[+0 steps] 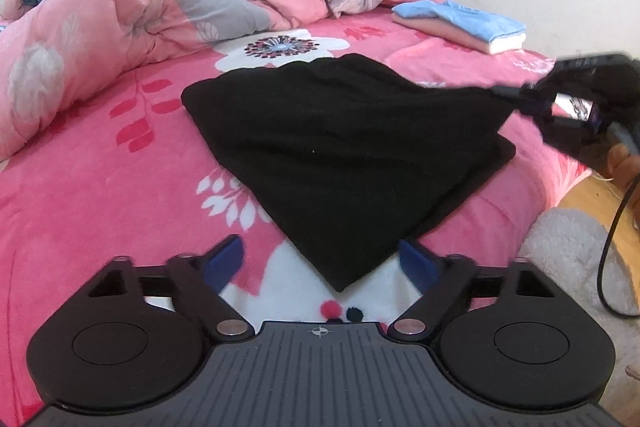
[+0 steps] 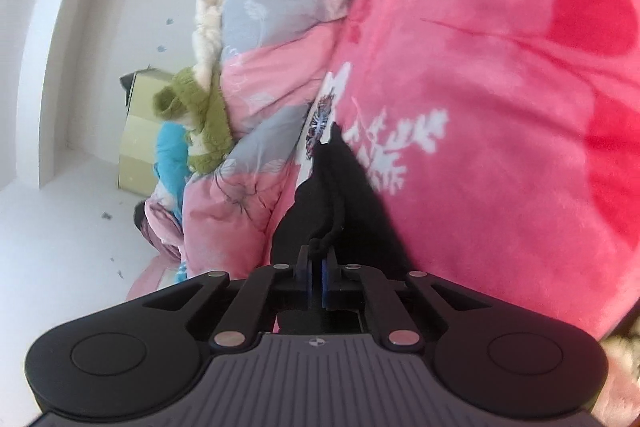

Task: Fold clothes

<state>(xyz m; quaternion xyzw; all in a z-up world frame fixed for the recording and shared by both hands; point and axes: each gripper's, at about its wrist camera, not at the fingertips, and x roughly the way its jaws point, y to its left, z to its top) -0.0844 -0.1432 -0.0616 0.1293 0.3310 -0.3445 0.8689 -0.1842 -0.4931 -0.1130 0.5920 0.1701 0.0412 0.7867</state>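
The left claw point(image 1: 322, 261) gapes wide, the black garment's point(image 1: 340, 155) near corner lying between its fingers on the bed point(image 1: 100, 167). The right claw point(image 2: 318, 267) pinches the garment's bunched edge; its fingertips are buried in cloth.

The garment point(image 1: 340, 155) lies on the bed point(image 1: 100, 187), quilt point(image 1: 120, 27) behind, folded stack point(image 1: 460, 23) behind-right.
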